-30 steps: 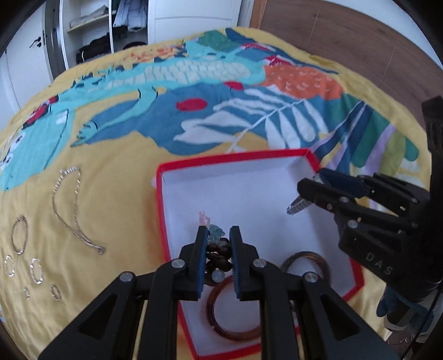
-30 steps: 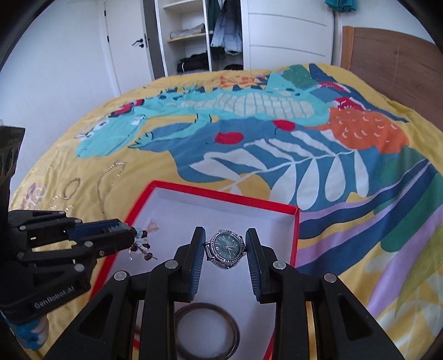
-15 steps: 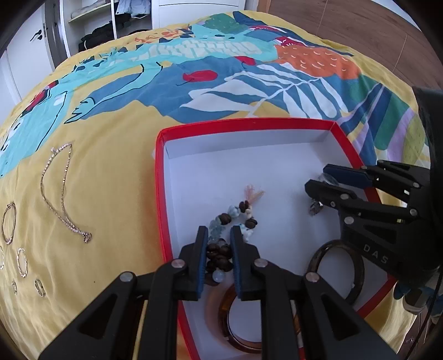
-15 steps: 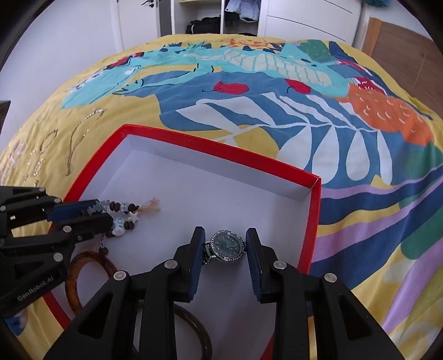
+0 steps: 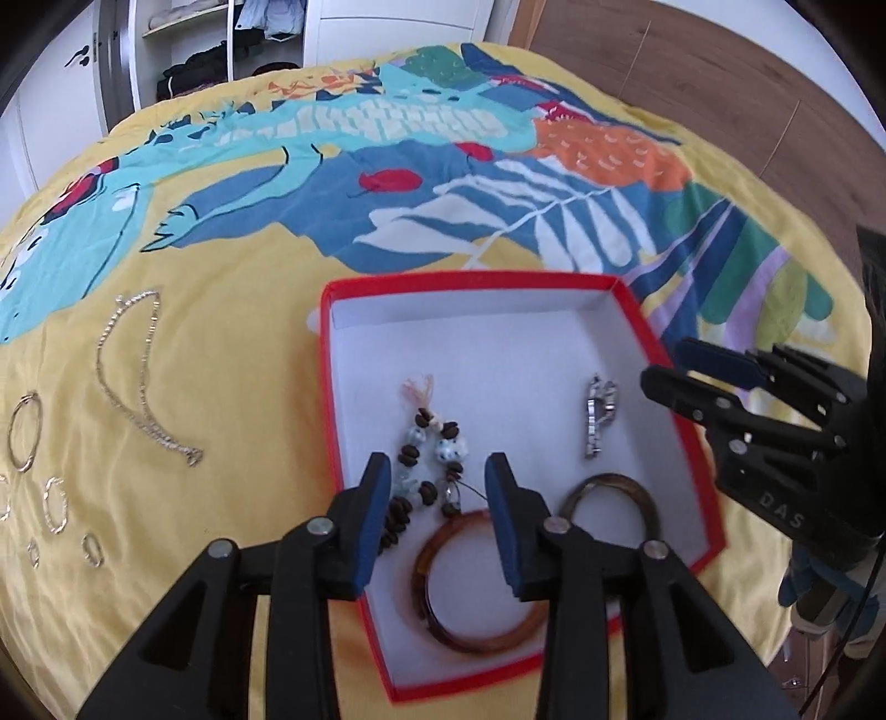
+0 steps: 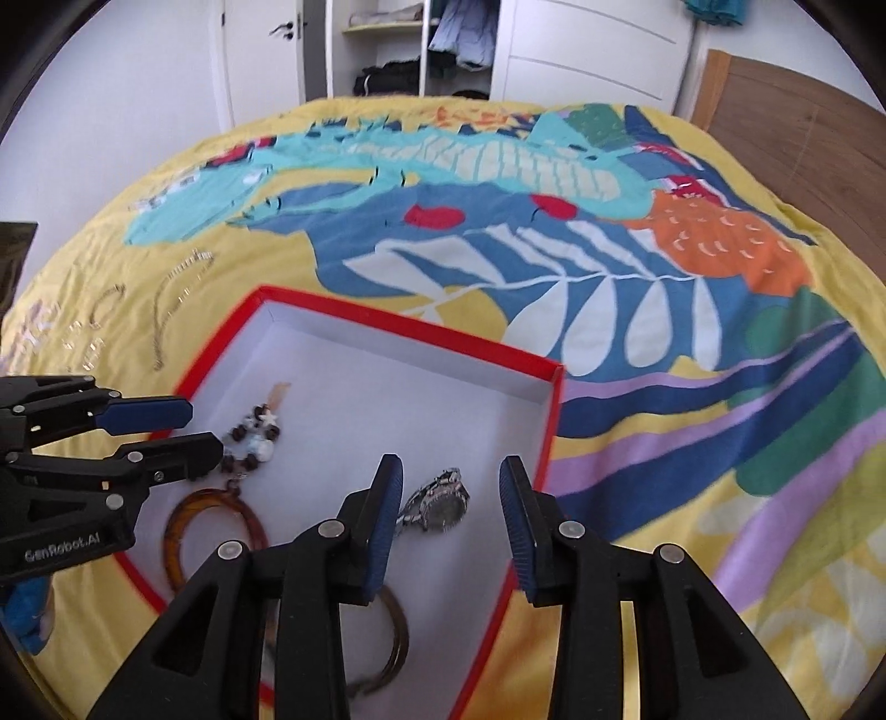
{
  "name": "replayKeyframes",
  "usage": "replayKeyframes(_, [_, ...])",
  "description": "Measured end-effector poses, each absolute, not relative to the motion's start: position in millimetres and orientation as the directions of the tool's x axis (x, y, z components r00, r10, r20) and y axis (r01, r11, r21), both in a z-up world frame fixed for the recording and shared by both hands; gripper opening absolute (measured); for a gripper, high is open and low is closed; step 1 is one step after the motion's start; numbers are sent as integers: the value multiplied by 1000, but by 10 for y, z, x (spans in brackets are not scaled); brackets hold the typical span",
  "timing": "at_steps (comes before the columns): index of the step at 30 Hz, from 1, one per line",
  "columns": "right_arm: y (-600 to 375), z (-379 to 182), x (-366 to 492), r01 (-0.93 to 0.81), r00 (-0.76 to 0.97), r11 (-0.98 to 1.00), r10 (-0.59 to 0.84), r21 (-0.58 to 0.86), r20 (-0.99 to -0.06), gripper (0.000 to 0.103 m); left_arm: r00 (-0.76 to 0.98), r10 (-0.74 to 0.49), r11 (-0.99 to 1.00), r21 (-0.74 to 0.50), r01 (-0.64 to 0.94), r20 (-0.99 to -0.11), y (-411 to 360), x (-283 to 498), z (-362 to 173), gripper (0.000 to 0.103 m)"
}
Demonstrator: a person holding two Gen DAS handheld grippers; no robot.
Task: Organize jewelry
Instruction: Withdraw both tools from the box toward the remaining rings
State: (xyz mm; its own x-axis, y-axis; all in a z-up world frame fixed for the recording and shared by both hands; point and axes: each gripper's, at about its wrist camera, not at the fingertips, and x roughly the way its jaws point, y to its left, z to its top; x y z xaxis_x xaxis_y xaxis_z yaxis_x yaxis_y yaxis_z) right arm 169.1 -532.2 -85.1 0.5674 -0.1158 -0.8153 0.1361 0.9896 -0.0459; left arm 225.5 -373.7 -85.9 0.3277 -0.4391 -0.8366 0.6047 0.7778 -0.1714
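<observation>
A red-rimmed white box [image 5: 476,282] [image 6: 410,327] lies on the bedspread. In it lie a beaded bracelet [image 5: 426,448] [image 6: 255,437], a silver watch [image 5: 598,415] [image 6: 440,501], an amber bangle [image 5: 476,581] [image 6: 216,518] and a dark bangle [image 5: 609,498] [image 6: 396,637]. My left gripper [image 5: 437,482] [image 6: 194,426] is open and empty above the beaded bracelet. My right gripper [image 6: 448,487] [image 5: 664,365] is open and empty above the watch.
On the yellow bedspread left of the box lie a silver chain necklace [image 5: 138,376] [image 6: 177,304], a large hoop [image 5: 25,432] and several small silver rings [image 5: 55,504]. A wooden headboard [image 5: 720,83] stands at the right, open wardrobes [image 6: 415,50] behind.
Both grippers opened and drew back. The beaded bracelet left the left gripper and the watch left the right gripper; both now lie on the box floor.
</observation>
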Motion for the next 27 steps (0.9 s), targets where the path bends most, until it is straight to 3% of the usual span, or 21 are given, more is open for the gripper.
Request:
replayKeyframes(14, [-4611, -196, 821, 177, 641, 983, -76, 50, -764, 36, 461, -372, 832, -70, 550, -806, -2697, 1511, -12, 34])
replayKeyframes(27, [-3543, 464, 31, 143, 726, 985, -35, 101, -687, 38, 624, -255, 927, -3, 376, -739, -1323, 666, 594, 34])
